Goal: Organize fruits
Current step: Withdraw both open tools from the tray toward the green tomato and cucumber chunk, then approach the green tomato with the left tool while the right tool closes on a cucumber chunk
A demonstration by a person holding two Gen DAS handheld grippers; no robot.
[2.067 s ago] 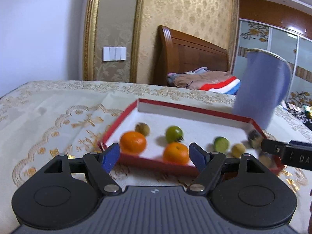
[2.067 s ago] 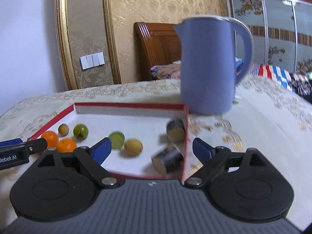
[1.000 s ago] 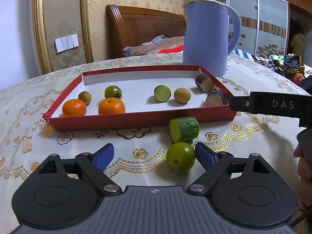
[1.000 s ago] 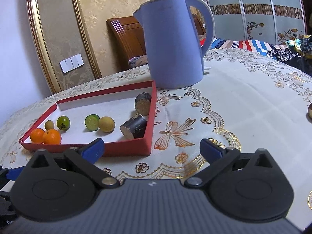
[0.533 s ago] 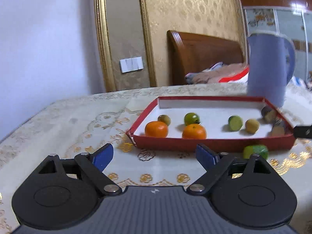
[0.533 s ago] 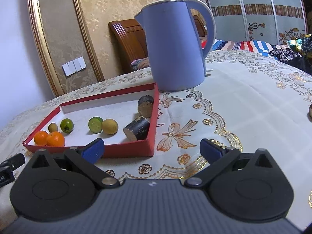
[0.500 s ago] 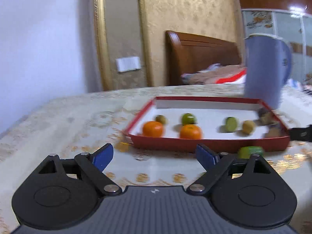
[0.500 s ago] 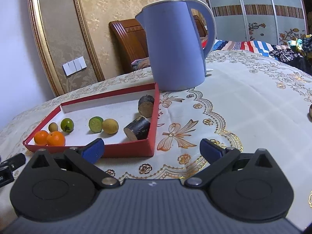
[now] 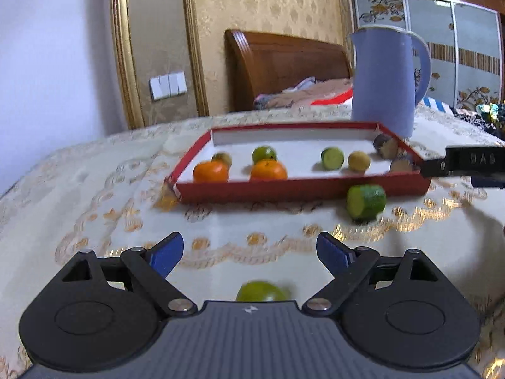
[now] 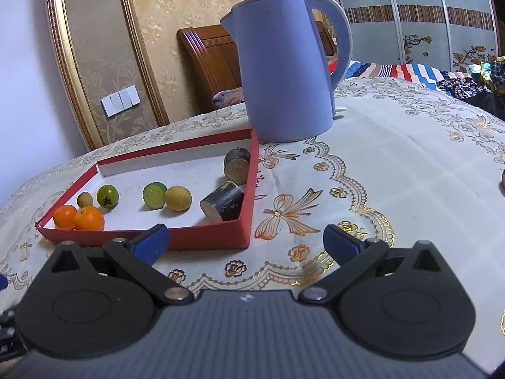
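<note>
A red tray [image 9: 303,188] [image 10: 202,238] on the tablecloth holds two oranges [image 9: 210,171], a green tomato [image 9: 264,154], a cut green fruit [image 9: 332,158], a yellow fruit [image 9: 359,161] and two dark cane pieces [image 10: 222,200]. A cucumber chunk [image 9: 366,201] lies in front of the tray. A round green fruit [image 9: 260,292] lies between my left fingers, close to the gripper body and partly hidden. My left gripper [image 9: 249,251] is open. My right gripper [image 10: 246,241] is open and empty, near the tray's front right corner.
A blue kettle [image 9: 386,79] [image 10: 287,69] stands behind the tray's right end. The right gripper's finger [image 9: 473,161] reaches in at the right edge of the left wrist view. A bed and wardrobe stand beyond the table.
My left gripper has swung right and come closer, so the green fruit now lies between its fingers. My right gripper has barely moved.
</note>
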